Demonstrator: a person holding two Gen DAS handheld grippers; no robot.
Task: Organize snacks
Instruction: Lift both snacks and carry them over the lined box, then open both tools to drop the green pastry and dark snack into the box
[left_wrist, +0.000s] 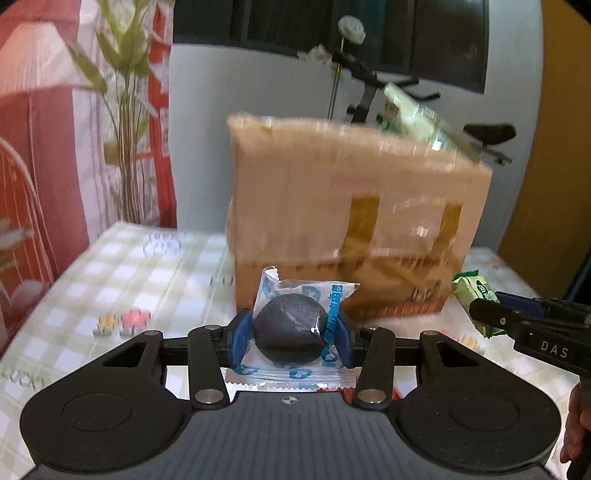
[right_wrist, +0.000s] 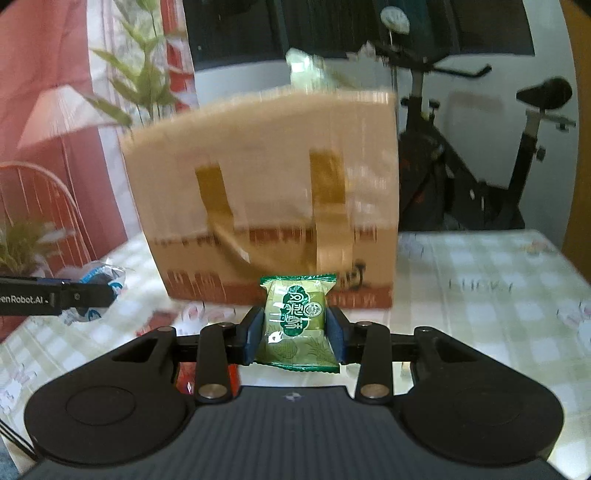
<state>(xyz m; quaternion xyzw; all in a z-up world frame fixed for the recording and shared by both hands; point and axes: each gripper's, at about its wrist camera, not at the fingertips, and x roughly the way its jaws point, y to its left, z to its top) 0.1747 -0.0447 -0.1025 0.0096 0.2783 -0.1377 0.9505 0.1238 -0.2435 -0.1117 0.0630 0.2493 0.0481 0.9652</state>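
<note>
My left gripper (left_wrist: 291, 334) is shut on a round black snack in a clear blue-printed wrapper (left_wrist: 291, 328), held above the table. My right gripper (right_wrist: 294, 325) is shut on a green wrapped snack (right_wrist: 295, 317), also lifted off the table. A tall cardboard box (left_wrist: 354, 218) with tape strips stands just beyond both grippers, its front wall (right_wrist: 266, 199) facing me. The right gripper with the green snack (left_wrist: 476, 295) shows at the right edge of the left wrist view. The left gripper with the black snack (right_wrist: 98, 282) shows at the left edge of the right wrist view. A green-and-white packet (left_wrist: 413, 114) pokes out of the box top.
The table carries a checked cloth (left_wrist: 122, 280) with flower prints. A plant (left_wrist: 125, 110) and a red-and-white curtain stand at the back left. An exercise bike (right_wrist: 480, 166) stands behind the table at the right. A red packet (right_wrist: 188, 380) lies below the right gripper.
</note>
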